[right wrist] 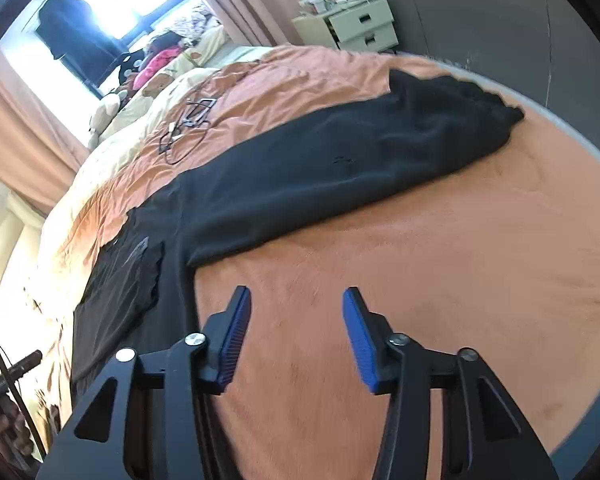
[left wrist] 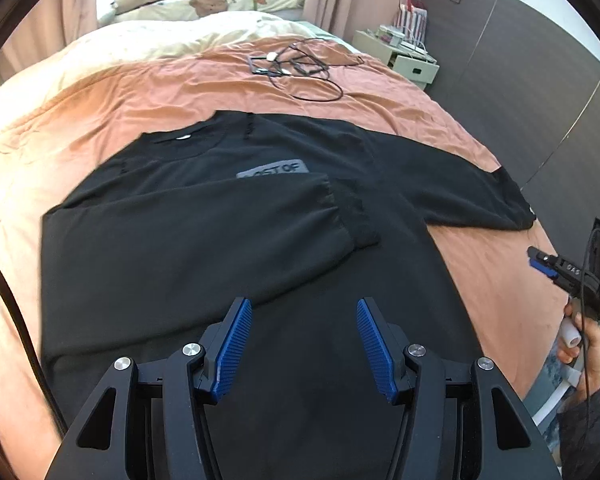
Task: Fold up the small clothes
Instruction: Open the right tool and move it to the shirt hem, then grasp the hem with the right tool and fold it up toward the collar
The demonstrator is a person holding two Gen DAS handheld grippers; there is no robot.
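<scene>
Orange bedspread [left wrist: 380, 92] under sweatshirt [left wrist: 220, 240], cables [left wrist: 300, 68] beyond

One black sweatshirt [left wrist: 228, 240], one bed [left wrist: 480, 280], one nightstand [left wrist: 414, 62], two grippers [left wrist: 304, 344] [right wrist: 296, 340]

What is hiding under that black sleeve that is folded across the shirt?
Under the folded sleeve you can see part of a grey patch with letters on the black shirt. The sleeve covers the rest of the words.
</scene>
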